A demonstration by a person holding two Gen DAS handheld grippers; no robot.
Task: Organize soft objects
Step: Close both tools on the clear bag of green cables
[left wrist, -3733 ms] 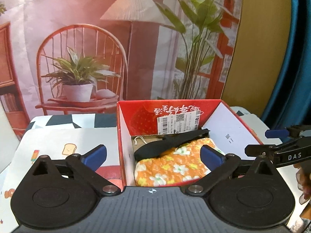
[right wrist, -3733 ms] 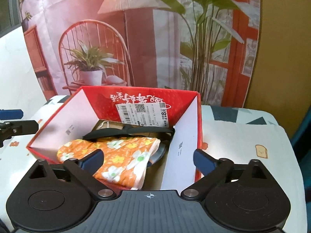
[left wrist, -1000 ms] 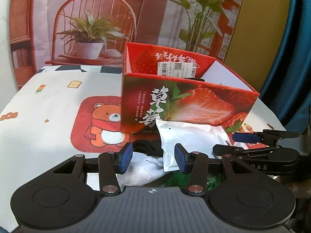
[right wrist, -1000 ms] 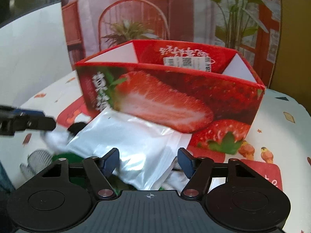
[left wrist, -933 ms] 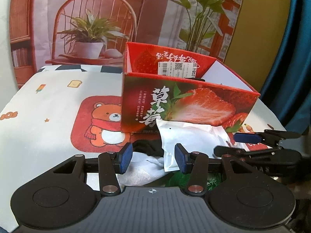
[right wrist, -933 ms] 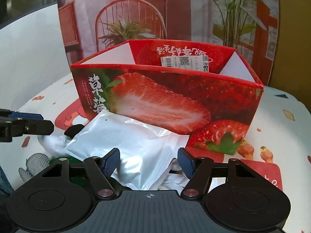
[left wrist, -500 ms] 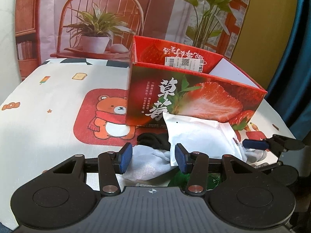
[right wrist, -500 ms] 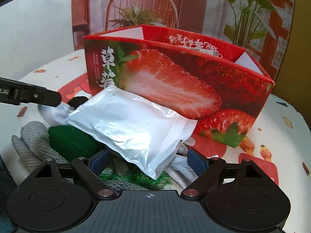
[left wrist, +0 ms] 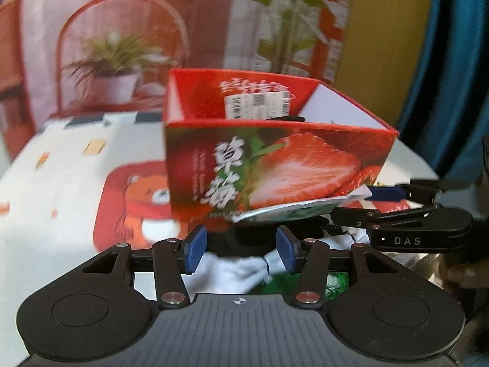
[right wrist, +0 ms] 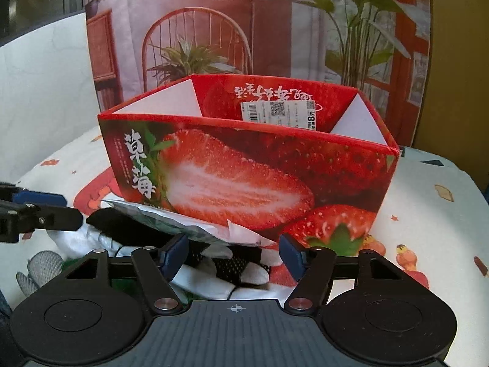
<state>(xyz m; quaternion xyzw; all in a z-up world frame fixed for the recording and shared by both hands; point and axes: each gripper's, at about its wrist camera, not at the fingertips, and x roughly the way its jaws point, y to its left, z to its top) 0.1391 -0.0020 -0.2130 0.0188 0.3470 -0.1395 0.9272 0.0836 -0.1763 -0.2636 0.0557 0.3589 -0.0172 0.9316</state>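
Observation:
A red strawberry-print box (left wrist: 275, 159) (right wrist: 244, 165) stands open-topped on the table. In front of it lies a heap of soft things: a silvery white plastic packet (left wrist: 293, 211) (right wrist: 171, 223), black cloth (left wrist: 244, 238) (right wrist: 122, 223), white cloth (left wrist: 232, 272) (right wrist: 214, 278) and something green (left wrist: 336, 284). My left gripper (left wrist: 241, 250) is open, low over the black and white cloth. My right gripper (right wrist: 232, 253) is open over the heap, its fingers either side of the packet's edge. It also shows in the left wrist view (left wrist: 397, 202).
A grey knitted item (right wrist: 39, 269) lies at the heap's left edge. The tablecloth (left wrist: 61, 183) has a red bear print. A printed backdrop (right wrist: 244, 30) with a chair and plants stands behind the box. A blue curtain (left wrist: 458, 61) hangs at right.
Both grippers have dropped lower and closer to the heap. The packet now appears edge-on and flatter. The left view is motion-blurred.

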